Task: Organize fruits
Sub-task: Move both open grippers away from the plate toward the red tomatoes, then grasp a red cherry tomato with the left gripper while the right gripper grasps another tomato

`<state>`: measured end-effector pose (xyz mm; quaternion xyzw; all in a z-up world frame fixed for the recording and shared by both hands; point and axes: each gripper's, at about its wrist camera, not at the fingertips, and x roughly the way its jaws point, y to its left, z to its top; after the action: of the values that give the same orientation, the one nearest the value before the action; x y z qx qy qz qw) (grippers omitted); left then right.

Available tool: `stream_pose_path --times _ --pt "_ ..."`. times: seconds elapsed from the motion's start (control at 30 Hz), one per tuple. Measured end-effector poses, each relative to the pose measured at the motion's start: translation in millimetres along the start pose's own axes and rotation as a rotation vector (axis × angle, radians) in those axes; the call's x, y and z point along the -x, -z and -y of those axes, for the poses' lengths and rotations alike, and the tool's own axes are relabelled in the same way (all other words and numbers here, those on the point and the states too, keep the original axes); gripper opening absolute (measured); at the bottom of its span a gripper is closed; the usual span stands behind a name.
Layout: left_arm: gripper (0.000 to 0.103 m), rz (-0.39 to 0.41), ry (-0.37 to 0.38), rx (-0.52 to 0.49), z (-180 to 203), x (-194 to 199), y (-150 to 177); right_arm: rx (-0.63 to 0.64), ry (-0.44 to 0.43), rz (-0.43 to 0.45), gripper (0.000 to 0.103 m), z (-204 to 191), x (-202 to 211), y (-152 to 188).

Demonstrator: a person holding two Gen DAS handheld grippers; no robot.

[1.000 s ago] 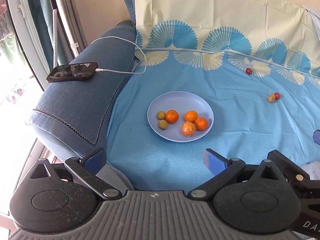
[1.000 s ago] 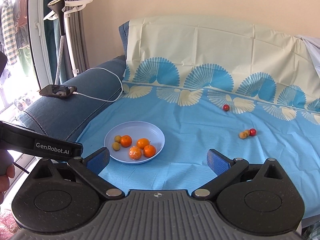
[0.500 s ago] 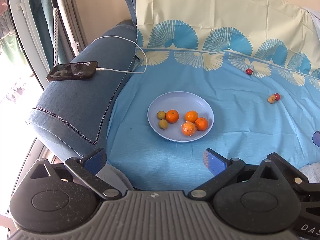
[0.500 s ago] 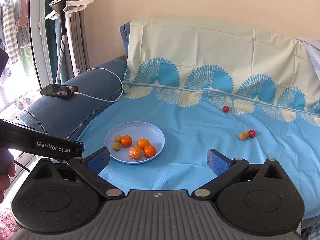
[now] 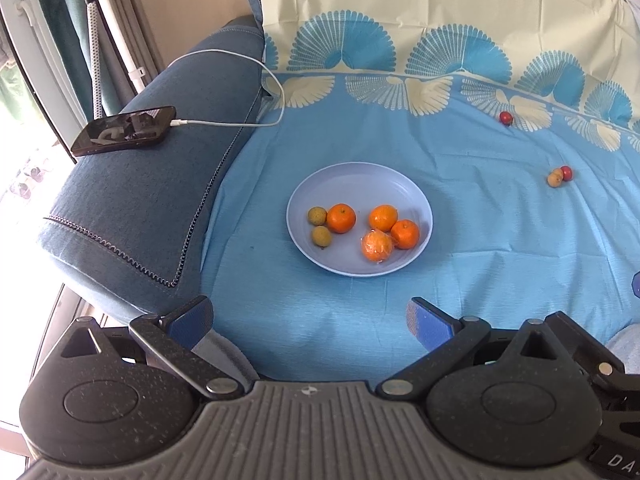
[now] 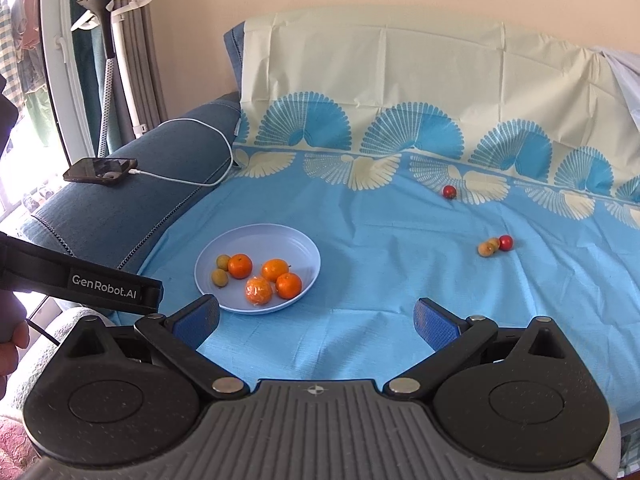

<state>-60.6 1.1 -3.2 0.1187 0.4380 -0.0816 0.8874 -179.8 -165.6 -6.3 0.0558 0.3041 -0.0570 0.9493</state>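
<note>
Both tongs wide, empty: left tongs [image 5: 310,316], right tongs [image 6: 316,318], hovering short of plate [image 6: 304,248]. Plate on sofa sheet [image 6: 380,288] holds oranges [image 6: 276,270]. Stray red fruit [image 6: 449,191] and small pair [image 6: 496,244] well apart. Step: approach strays; next, likely right tongs reach for pair.

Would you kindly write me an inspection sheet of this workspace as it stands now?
Surface: blue cloth over the sofa seat.
Job's things: plate holds four oranges and two small brown fruits; three or four small fruits lie loose, a red one alone, the rest clustered.
Clutter: phone on the armrest.
Grippers: left gripper and right gripper open, empty.
Cables: white charging cable plugged into phone.
Surroundings: garment steamer, curtains, wall.
</note>
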Motion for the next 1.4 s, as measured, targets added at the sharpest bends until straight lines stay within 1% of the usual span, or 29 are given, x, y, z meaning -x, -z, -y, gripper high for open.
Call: stream_pose_path --times 0.27,0.5,0.67,0.8,1.0,1.1,1.23,1.4 --pt "0.103 -0.026 -0.003 -0.006 13.7 -19.2 -23.6 -0.041 0.013 -0.037 0.102 19.7 -27.8 -2.8" --pt "0.103 -0.059 0.005 -0.038 34.2 -43.3 -41.6 -0.09 0.072 -0.066 0.102 45.9 -47.5 -3.4" --pt "0.103 -0.063 0.02 -0.058 52.5 -56.8 -58.2 -0.128 0.127 -0.08 0.102 70.3 -63.1 -6.7" --pt "0.103 -0.065 0.039 -0.085 75.5 -70.5 -73.1 -0.146 0.208 -0.067 0.102 100.7 -74.9 -10.1" --pt "0.103 -0.062 0.043 -0.137 121.8 -99.6 -101.5 -0.21 0.338 -0.06 0.102 162.9 -98.4 -7.3" --pt "0.103 -0.07 0.059 -0.147 144.7 -115.9 -120.0 -0.246 0.372 -0.069 0.102 189.4 -113.7 -6.5" --pt "0.103 -0.08 0.056 -0.162 171.0 -138.1 -139.9 -0.268 0.397 -0.078 0.102 214.0 -136.1 -8.6" --pt "0.103 -0.1 0.053 -0.184 196.5 -165.9 -153.9 -0.274 0.422 -0.079 0.102 239.0 -162.7 -13.6"
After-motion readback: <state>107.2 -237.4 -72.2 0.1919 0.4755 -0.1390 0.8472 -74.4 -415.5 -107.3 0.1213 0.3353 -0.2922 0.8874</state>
